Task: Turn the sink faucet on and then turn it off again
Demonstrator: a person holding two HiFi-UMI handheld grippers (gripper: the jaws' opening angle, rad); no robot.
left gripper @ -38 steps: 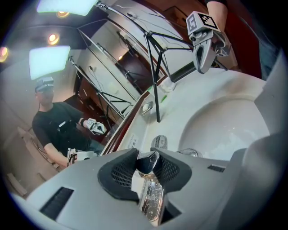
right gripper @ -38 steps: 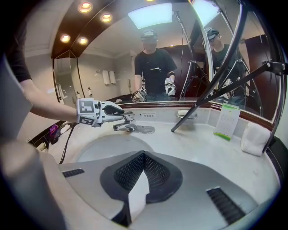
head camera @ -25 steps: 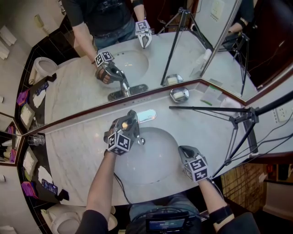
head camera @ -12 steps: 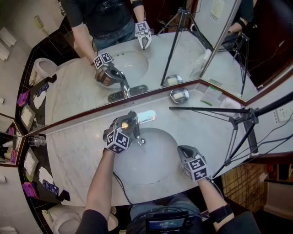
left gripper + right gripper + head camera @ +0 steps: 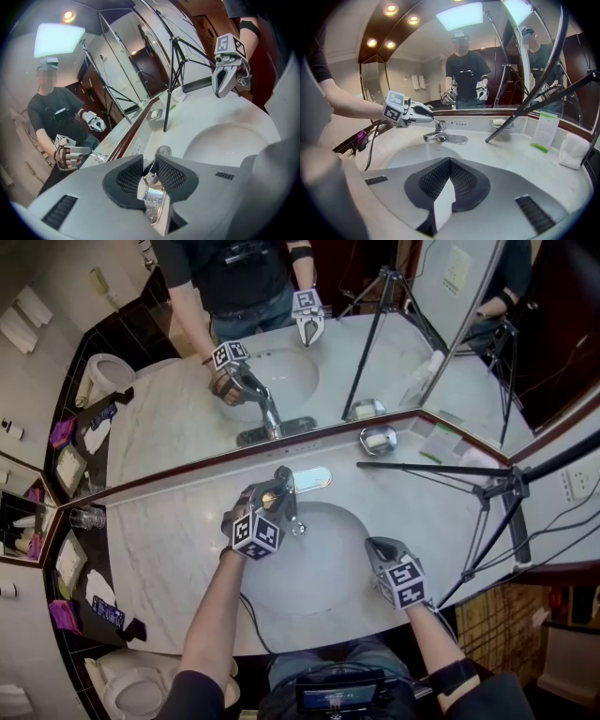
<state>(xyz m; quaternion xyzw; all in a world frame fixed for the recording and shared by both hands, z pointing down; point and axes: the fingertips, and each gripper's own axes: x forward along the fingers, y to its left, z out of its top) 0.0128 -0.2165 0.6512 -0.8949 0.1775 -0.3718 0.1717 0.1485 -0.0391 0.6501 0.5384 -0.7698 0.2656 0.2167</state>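
Chrome single-lever sink faucet [image 5: 298, 482] stands at back of oval white basin [image 5: 314, 577], mid marble bench [image 5: 159, 540]. Left gripper [image 5: 149, 168] fingers partly closed, clamped on its shiny lever [image 5: 153, 204]. Thin stream seems to run, so on-step looks done; next: ease lever back to off. Right gripper [image 5: 450, 166] fingers closed, empty, near basin's front.

My head view has swung a little. The faucet [image 5: 309, 479], the sink [image 5: 323, 577] and the mirror [image 5: 178, 418] all sit further right in frame than a second ago, and the towels [image 5: 33, 307] at upper left have come further in. The left gripper [image 5: 272, 491] on the faucet handle [image 5: 152, 199] has slid right with them and looks slightly turned.
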